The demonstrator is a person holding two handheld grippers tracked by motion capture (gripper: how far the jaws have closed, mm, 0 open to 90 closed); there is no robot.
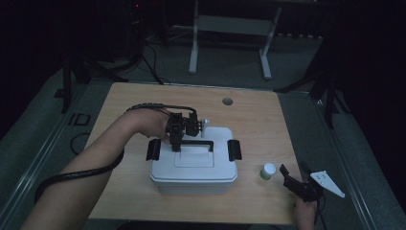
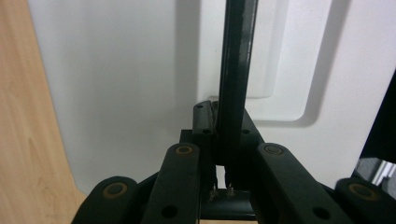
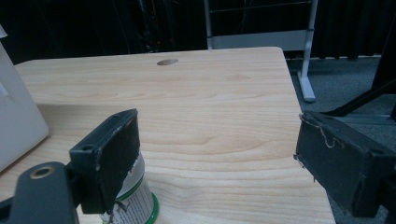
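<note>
- We see a white box [image 1: 194,167] sitting near the middle of the wooden table [image 1: 253,120], lid on, with a black latch [image 1: 153,149] at its left end and another black latch [image 1: 234,149] at its right end.
- A black carry handle [image 1: 196,143] runs across the top of the lid; in the left gripper view it rises as a dark bar [image 2: 236,79] over the white lid [image 2: 116,84].
- Our left gripper [image 1: 176,143] points down onto the left end of that handle, and its jaws are closed tight on the bar, which sits between them in the left gripper view.
- The left forearm [image 1: 95,158] comes in from the lower left, wrist bent over the lid, with the cable [image 1: 72,177] looping along it.
- A small white bottle [image 1: 268,171] with a green band stands on the table just to the right of the box, apart from it.
- Our right gripper [image 1: 292,178] rests low near the table's right front corner, just beside the bottle, its jaws spread wide and holding nothing.
- In the right gripper view the bottle [image 3: 135,196] stands right against the outer side of one jaw, not between the two.
- A round cable hole [image 1: 227,101] lies in the tabletop behind the box, well clear of both hands.
</note>
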